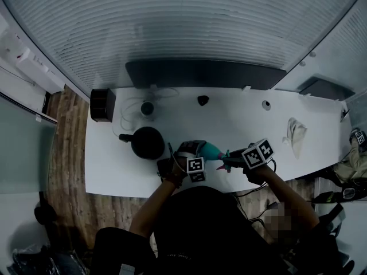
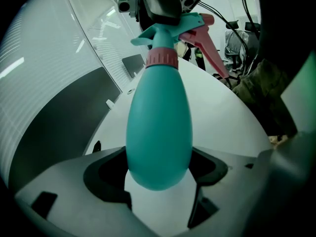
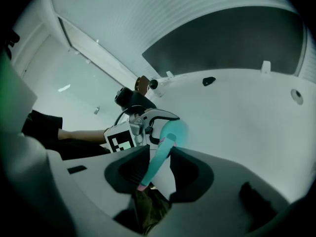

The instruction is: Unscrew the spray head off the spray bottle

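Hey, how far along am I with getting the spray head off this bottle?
Done: the spray bottle is clamped at its base in the left gripper.
In hand: the right gripper appears closed on the spray head.
Left: the pink collar sits on the neck with no visible gap, so most of the unscrewing and the lift-off likely remain.

Left claw (image 2: pixel 160 184) clamps the spray bottle (image 2: pixel 159 117); right claw (image 3: pixel 159 174) grips its spray head (image 3: pixel 159 157).

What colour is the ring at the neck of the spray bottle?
Pink; the ring shows best in the left gripper view.
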`<state>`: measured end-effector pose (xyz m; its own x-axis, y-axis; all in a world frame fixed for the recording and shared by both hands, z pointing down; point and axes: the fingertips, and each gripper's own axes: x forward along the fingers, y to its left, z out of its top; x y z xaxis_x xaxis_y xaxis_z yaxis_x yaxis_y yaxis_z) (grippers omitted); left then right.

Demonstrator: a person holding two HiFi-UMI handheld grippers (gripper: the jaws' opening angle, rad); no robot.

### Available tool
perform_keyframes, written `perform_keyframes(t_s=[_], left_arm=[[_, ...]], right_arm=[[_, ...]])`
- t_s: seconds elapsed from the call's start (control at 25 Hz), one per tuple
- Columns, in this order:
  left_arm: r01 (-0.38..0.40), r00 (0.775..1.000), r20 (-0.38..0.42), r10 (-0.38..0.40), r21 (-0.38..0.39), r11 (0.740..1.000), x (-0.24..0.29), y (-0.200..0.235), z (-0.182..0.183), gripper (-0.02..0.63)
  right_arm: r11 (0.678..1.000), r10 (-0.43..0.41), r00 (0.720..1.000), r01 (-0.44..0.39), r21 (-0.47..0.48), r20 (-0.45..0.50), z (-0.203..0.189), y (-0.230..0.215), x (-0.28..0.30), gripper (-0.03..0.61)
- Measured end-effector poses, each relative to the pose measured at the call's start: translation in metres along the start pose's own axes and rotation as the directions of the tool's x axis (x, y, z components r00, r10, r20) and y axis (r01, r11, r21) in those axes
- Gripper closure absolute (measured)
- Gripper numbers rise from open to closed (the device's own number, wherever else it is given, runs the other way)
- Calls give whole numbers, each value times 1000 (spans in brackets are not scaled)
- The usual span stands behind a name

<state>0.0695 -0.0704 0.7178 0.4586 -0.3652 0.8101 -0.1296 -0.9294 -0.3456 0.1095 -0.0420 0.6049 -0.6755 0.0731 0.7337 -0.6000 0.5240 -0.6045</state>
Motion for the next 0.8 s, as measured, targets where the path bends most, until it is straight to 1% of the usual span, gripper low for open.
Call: perform_keyframes(t_s=[0.04, 0.08, 0.12, 0.16, 0.2, 0.24, 0.28, 0.32, 0.36, 0.4, 0.44, 0.48, 0.52, 0.56, 0.6, 0.64, 0.68, 0.72, 0.8], left_arm=[[5, 1000, 16, -5, -2, 1000, -2, 1, 4, 236], [24, 999, 33, -24, -4, 1000, -5, -1, 9, 238], [55, 997, 46, -55, -4, 998, -5, -5, 14, 238], [95, 994, 56, -95, -7, 995, -4, -12, 17, 238], [137, 988, 69, -136, -15, 990, -3, -19, 19, 239], [176, 981, 84, -173, -28, 984, -2, -25, 21, 239], [213, 973, 99, -208, -40, 976, -2, -31, 23, 239], [250, 963, 116, -244, -48, 967, -3, -37, 25, 239], [292, 949, 136, -284, -48, 955, -4, -44, 28, 239], [341, 930, 159, -330, -40, 939, -6, -51, 30, 238], [394, 905, 185, -383, -26, 919, -8, -58, 30, 238], [449, 875, 208, -438, -6, 894, -11, -66, 28, 238], [499, 842, 227, -489, 16, 867, -15, -73, 25, 238], [540, 813, 236, -532, 37, 841, -19, -80, 22, 238], [567, 793, 236, -562, 52, 822, -21, -85, 20, 238], [576, 787, 229, -573, 60, 815, -21, -89, 17, 238], [568, 795, 220, -566, 61, 821, -19, -90, 15, 238], [548, 810, 212, -546, 59, 835, -17, -88, 13, 238], [499, 842, 206, -499, 53, 865, -14, -83, 10, 238]], right_arm=[[998, -17, 1000, 15, -57, -21, -1, 0, -2, 457], [986, -59, 997, 48, -161, -59, -5, -1, -3, 459], [943, -134, 985, 93, -318, -110, -10, -2, -4, 467], [856, -235, 959, 129, -500, -155, -15, -2, -5, 480], [738, -340, 923, 143, -660, -180, -18, 0, -5, 486], [619, -428, 884, 136, -774, -187, -20, 3, -4, 489], [516, -495, 849, 116, -848, -185, -20, 8, -3, 492], [425, -547, 818, 84, -901, -181, -21, 13, -3, 493], [327, -591, 787, 34, -945, -176, -22, 17, -4, 494], [209, -633, 756, -40, -977, -166, -26, 22, -6, 494], [65, -669, 729, -133, -989, -143, -29, 26, -9, 494], [-93, -687, 719, -226, -970, -101, -32, 32, -9, 494], [-240, -680, 731, -291, -926, -54, -35, 38, -6, 494], [-347, -661, 750, -327, -879, -17, -37, 42, -1, 494], [-408, -646, 763, -342, -846, 3, -39, 45, 3, 492], [-431, -639, 769, -344, -834, 13, -41, 45, 5, 493], [-428, -629, 777, -327, -843, 18, -42, 44, 8, 492], [-406, -609, 793, -293, -866, 18, -44, 44, 13, 492], [-344, -557, 830, -212, -915, 17, -42, 46, 16, 492]])
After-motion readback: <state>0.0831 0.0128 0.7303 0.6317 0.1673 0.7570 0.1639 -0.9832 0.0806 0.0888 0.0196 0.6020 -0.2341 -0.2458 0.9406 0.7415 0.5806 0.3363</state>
